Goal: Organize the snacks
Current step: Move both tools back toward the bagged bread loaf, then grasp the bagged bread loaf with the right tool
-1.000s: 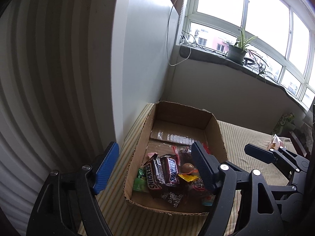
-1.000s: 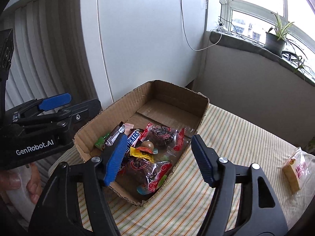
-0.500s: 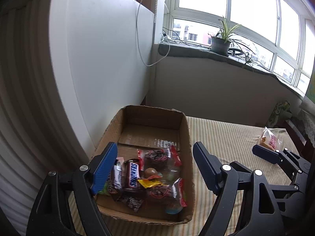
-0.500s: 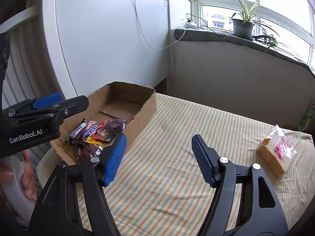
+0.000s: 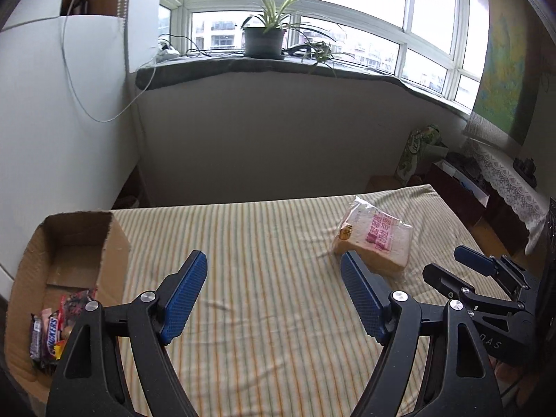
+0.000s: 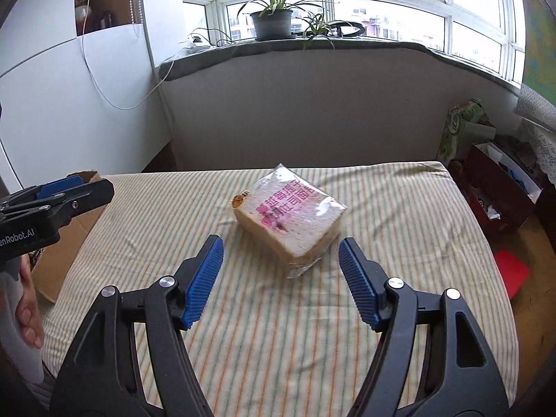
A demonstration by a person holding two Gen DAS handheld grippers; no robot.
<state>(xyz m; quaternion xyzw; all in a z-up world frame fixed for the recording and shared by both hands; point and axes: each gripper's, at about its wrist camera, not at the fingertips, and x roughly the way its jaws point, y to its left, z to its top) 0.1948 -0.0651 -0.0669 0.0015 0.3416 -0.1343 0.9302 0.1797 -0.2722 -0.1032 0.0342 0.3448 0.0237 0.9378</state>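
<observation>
A clear bag of sliced bread (image 6: pixel 290 220) with pink lettering lies on the striped tablecloth (image 6: pixel 312 330), just beyond my right gripper (image 6: pixel 280 246), which is open and empty, its blue pads apart from the bag. In the left wrist view the same bread bag (image 5: pixel 373 239) sits right of my left gripper (image 5: pixel 272 260), open and empty over bare cloth. The cardboard box (image 5: pixel 111 243) stands at the table's left end with Snickers bars and wrapped candies (image 5: pixel 52 326) in its near part. The right gripper (image 5: pixel 483 278) shows at the lower right, the left gripper (image 6: pixel 62 193) at the left edge.
A white cabinet wall (image 5: pixel 52 121) with a hanging cable stands left of the box. A windowsill with a potted plant (image 6: pixel 272 17) runs behind the table. Green packaging (image 6: pixel 462 128) and a dark red box (image 6: pixel 497 187) sit beyond the table's right edge. A hand (image 6: pixel 26 309) holds the left tool.
Both views have swung right, from the box of candies to the table's middle and right. The bread bag now sits just ahead of the right gripper. Both grippers stayed open.
</observation>
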